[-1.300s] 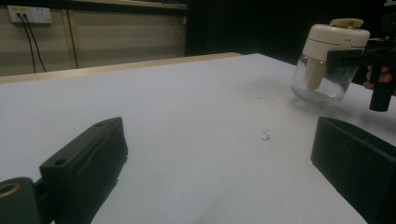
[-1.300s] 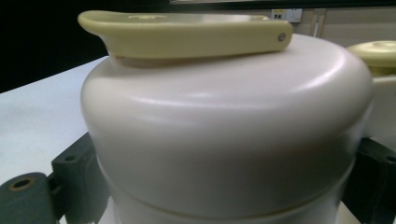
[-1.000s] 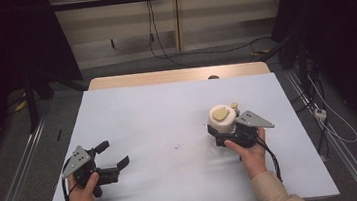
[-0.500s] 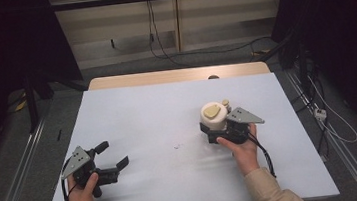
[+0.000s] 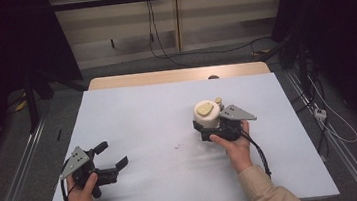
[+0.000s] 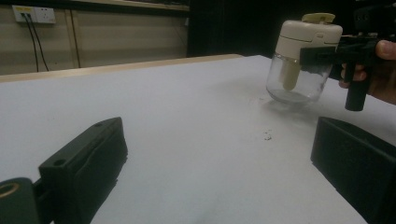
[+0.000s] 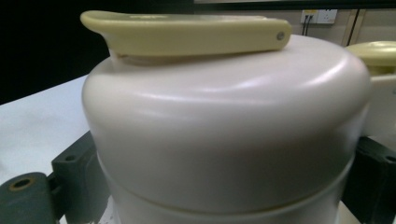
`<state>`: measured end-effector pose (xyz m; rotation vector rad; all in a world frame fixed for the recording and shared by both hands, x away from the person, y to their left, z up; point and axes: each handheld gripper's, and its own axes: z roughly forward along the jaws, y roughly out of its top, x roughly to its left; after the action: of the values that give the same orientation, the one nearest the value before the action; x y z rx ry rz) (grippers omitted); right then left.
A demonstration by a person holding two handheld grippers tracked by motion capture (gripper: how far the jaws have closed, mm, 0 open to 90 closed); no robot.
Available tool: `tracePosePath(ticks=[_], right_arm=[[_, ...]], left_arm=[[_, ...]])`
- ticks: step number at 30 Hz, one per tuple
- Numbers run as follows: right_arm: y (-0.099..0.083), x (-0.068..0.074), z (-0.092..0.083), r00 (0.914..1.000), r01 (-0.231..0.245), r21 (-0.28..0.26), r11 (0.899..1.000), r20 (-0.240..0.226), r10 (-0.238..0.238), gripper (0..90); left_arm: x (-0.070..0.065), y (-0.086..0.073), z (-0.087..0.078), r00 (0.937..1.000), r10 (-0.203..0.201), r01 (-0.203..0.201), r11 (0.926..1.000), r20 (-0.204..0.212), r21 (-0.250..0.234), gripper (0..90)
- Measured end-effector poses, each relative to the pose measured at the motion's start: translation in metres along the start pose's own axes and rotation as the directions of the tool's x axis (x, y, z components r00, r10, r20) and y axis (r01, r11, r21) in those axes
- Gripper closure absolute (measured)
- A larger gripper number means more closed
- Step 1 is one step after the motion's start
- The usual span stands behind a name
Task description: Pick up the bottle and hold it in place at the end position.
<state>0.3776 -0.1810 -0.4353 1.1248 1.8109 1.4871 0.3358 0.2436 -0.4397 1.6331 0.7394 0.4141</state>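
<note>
Right gripper (image 5: 208,127) clamped on jar (image 5: 208,119), center-right; glass, slick, breakable, best gripped below lid. Left gripper (image 5: 113,156) wide, empty.

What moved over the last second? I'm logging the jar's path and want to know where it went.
The right gripper, shut on the cream-lidded clear glass jar, carried it leftward toward the middle of the white table, a little nearer the person. The grasp did not change. The left gripper stayed open and resting at the table's near left, and the small crumb stayed put.
</note>
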Motion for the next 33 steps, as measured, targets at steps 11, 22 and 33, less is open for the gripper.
tracePosePath(ticks=[11, 22, 33], right_arm=[[0.002, 0.009, 0.013, 0.9998, -0.001, -0.008, 1.000, -0.022, 0.001, 7.3], [0.005, 0.014, 0.023, 0.9990, -0.001, -0.014, 1.000, -0.045, 0.001, 7.4], [0.008, 0.017, 0.032, 0.9990, 0.008, -0.016, 1.000, -0.044, -0.009, 7.4]], left_arm=[[0.001, 0.000, 0.001, 0.9999, -0.013, 0.013, 0.9998, 0.003, -0.013, 2.9], [0.001, -0.001, 0.002, 0.9997, -0.022, 0.023, 0.9997, 0.006, -0.012, 2.8], [0.001, 0.000, 0.000, 0.9999, -0.012, 0.012, 0.9998, 0.008, -0.014, 2.8]])
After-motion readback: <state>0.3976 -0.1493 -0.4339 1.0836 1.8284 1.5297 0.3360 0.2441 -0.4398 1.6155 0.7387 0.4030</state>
